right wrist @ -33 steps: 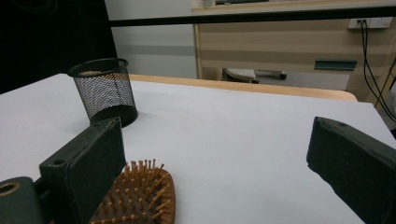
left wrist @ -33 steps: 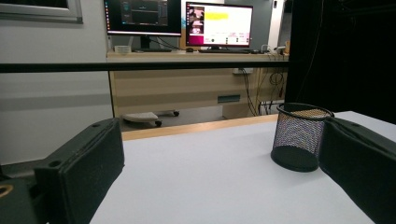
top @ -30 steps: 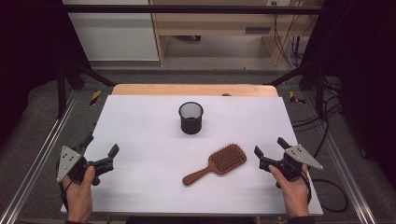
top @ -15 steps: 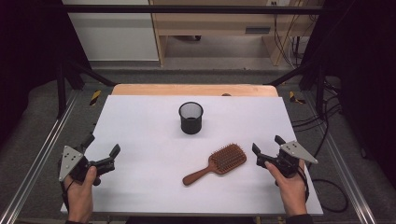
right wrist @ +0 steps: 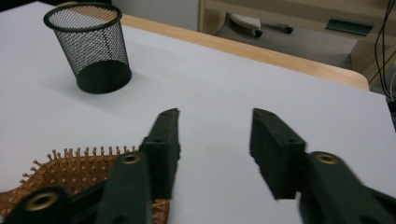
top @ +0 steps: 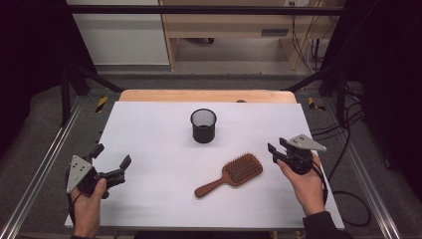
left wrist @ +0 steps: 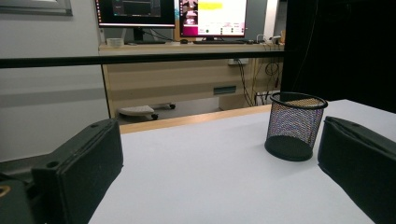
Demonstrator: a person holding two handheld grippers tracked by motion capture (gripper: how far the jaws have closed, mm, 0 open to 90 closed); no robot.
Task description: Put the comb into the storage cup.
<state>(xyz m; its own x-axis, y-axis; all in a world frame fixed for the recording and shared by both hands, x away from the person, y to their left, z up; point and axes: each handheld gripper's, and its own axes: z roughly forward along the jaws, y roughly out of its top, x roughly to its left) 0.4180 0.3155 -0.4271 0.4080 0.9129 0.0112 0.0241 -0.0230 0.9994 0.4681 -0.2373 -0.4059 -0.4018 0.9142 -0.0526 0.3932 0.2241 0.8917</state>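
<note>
A brown wooden hairbrush (top: 234,174) lies bristles up on the white table (top: 149,124), with its handle pointing toward the near left. Behind it stands a black mesh cup (top: 203,125), upright. My right gripper (top: 276,146) hovers just right of the brush head. Its jaws have just been closing and now stand partly apart with nothing between them. In the right gripper view, the right gripper (right wrist: 215,128) has the brush (right wrist: 70,168) at its lower left and the cup (right wrist: 91,46) beyond. My left gripper (top: 112,155) rests open at the near left. In the left gripper view, the left gripper (left wrist: 219,140) faces the cup (left wrist: 294,126).
A wooden strip (top: 206,96) runs along the table's far edge. Metal rails (top: 45,164) flank both sides, and cables (top: 348,164) lie on the floor at the right. A desk with monitors (left wrist: 173,14) stands beyond the table.
My right gripper has risen and moved away from the near edge, and its jaws have narrowed. The left gripper, brush and cup have stayed put.
</note>
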